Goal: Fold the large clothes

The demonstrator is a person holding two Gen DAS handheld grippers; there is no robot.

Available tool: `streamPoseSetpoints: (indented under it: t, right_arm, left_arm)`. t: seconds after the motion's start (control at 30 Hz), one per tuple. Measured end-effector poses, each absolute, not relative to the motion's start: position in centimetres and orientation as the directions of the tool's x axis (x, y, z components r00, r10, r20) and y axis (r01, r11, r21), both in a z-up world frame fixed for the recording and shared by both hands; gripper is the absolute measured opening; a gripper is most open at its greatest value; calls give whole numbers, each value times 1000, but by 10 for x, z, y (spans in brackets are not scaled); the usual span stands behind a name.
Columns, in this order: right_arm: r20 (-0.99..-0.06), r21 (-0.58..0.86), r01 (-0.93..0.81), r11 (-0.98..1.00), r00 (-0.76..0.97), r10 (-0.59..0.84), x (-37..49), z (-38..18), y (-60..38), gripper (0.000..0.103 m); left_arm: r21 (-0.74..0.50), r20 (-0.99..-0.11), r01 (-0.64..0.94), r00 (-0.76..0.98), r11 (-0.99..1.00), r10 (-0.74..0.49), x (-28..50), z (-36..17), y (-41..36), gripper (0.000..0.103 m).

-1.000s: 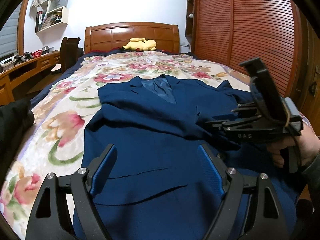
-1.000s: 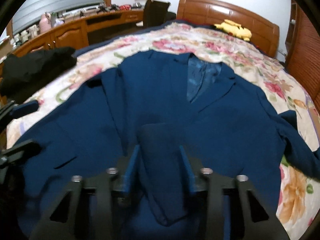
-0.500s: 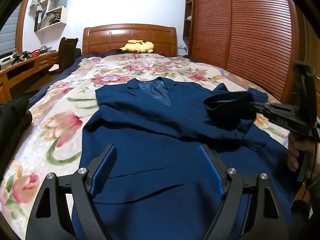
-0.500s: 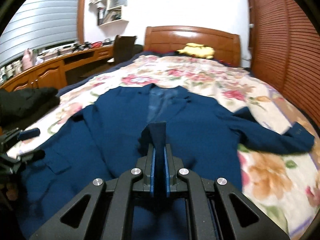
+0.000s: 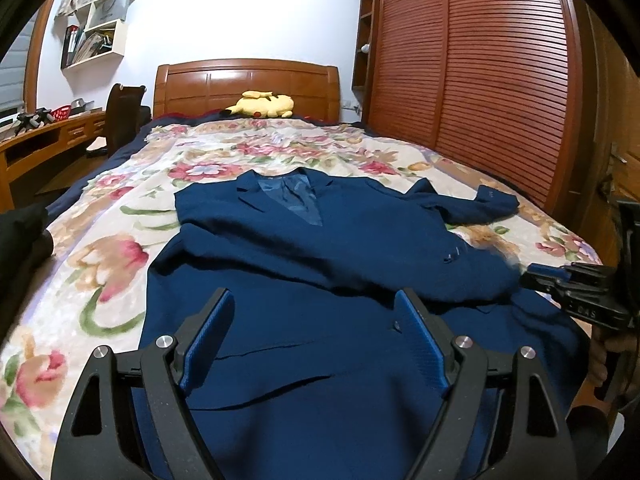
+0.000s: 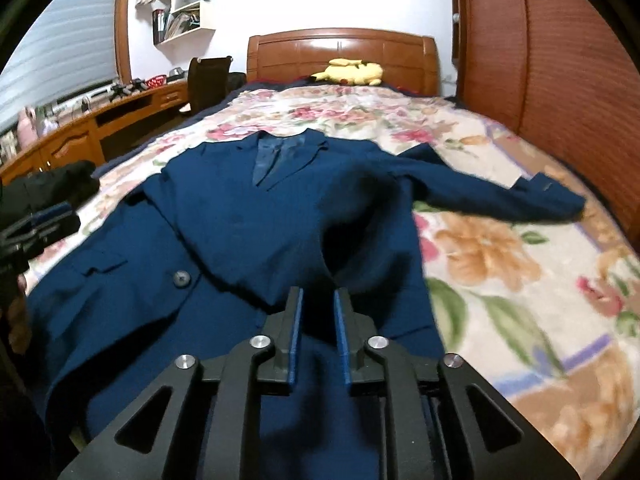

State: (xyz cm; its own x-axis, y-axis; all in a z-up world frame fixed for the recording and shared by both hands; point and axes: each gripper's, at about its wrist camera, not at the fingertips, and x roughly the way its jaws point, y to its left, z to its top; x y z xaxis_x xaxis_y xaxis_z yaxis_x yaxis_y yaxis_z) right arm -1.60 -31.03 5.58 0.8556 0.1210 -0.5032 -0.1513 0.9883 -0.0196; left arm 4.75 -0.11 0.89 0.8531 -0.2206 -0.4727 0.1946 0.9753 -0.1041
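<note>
One navy jacket [image 5: 320, 256] lies face-up near the bed's [image 6: 520, 280] foot edge, one sleeve already crossed over its front; we hold the left tool [image 5: 316, 340] spread wide and the right tool [image 6: 316, 316] slightly parted, both empty, and judge the outstretched sleeve [image 6: 500, 196] due next.

Floral-covered bed [image 5: 120, 264] carries blue jacket [image 5: 320, 264] and yellow plush [image 5: 262, 105].

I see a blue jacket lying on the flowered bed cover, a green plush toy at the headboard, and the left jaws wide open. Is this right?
Not quite: the plush toy at the headboard is yellow, not green, as the left wrist view shows. The blue jacket does lie on the flowered bed cover, and the left gripper has its jaws wide open.
</note>
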Motion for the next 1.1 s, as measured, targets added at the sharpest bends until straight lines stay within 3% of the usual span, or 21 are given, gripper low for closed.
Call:
streamPoseSetpoints:
  t: [0.03, 0.07, 0.1, 0.5, 1.1]
  right_arm:
    - [-500, -24, -152, 988, 857, 120, -19, 58, -311, 41]
    - [-498, -29, -154, 988, 859, 119, -22, 60, -311, 56]
    - [-495, -38, -154, 987, 861, 116, -27, 62, -311, 62]
    - [-512, -101, -83, 991, 859, 20, -22, 70, -357, 63]
    - [-551, -86, 77, 993, 827, -111, 100, 70, -447, 63]
  left_arm:
    - [-105, -470, 196, 854, 975, -222, 47, 9, -1, 83]
    - [-107, -469, 198, 854, 974, -225, 46, 10, -2, 83]
    - [-109, -468, 200, 854, 974, -228, 45, 11, -2, 83]
    - [-93, -475, 237, 843, 967, -252, 49, 13, -18, 83]
    - [-119, -489, 310, 808, 943, -327, 80, 12, -57, 83]
